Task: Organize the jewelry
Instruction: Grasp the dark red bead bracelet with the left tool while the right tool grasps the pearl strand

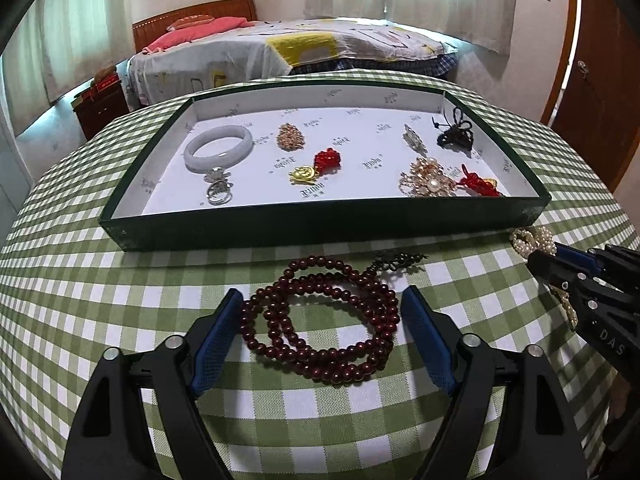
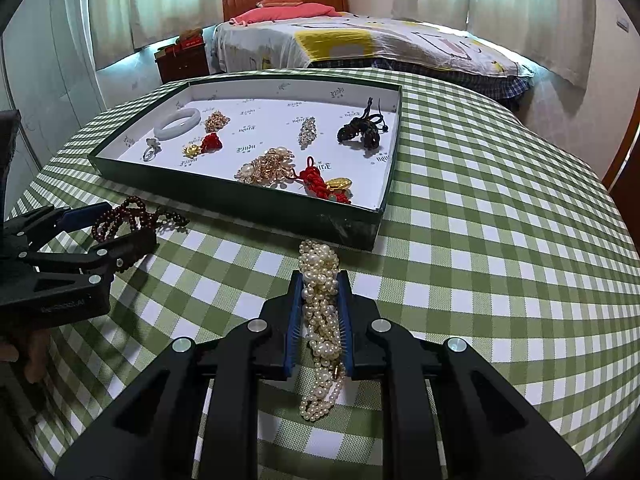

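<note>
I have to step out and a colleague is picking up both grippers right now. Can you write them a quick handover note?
Left gripper: open, its fingers on either side of the dark red bead necklace, which lies on the checked tablecloth; no grip yet.
Right gripper: shut on the pearl necklace, which seems to rest on the cloth just in front of the tray.
Done: in the tray are a white bangle, a ring, brooches, red knot charms and a black cord piece.
Left: move the pearls, then the beads, to a bare part of the tray.
</note>
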`<move>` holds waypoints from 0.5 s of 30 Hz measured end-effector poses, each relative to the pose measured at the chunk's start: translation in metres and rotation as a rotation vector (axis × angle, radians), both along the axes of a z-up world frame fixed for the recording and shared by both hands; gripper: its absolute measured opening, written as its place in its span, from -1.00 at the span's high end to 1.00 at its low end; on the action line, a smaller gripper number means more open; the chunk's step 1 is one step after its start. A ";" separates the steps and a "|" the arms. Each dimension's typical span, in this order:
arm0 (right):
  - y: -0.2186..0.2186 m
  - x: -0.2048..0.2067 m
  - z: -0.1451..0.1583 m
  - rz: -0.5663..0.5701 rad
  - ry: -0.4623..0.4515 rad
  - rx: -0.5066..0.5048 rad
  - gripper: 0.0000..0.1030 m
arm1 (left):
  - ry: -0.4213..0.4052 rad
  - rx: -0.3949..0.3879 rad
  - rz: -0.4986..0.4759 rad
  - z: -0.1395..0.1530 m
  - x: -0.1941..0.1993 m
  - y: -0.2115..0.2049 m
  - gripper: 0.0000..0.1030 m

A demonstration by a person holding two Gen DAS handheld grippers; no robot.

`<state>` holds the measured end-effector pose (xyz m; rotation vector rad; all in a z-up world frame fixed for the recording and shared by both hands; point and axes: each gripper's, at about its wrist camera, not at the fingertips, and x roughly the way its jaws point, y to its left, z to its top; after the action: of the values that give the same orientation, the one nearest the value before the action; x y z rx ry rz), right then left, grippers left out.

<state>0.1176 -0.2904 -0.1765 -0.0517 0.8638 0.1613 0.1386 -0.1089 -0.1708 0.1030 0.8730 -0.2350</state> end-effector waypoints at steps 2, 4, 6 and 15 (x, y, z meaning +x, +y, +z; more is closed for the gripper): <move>0.000 0.000 0.000 0.001 0.000 -0.001 0.67 | 0.002 0.013 -0.005 -0.001 0.000 -0.002 -0.57; 0.000 0.000 0.000 0.000 0.000 0.000 0.67 | 0.004 0.012 -0.005 -0.001 0.001 -0.002 -0.58; 0.000 0.000 0.000 0.001 0.000 -0.001 0.67 | 0.007 0.014 -0.008 -0.001 0.001 -0.003 -0.61; 0.000 0.000 0.000 0.001 0.000 0.000 0.67 | -0.007 0.002 0.004 0.000 0.000 0.001 -0.36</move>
<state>0.1180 -0.2909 -0.1768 -0.0516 0.8634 0.1621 0.1389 -0.1083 -0.1704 0.1037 0.8664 -0.2299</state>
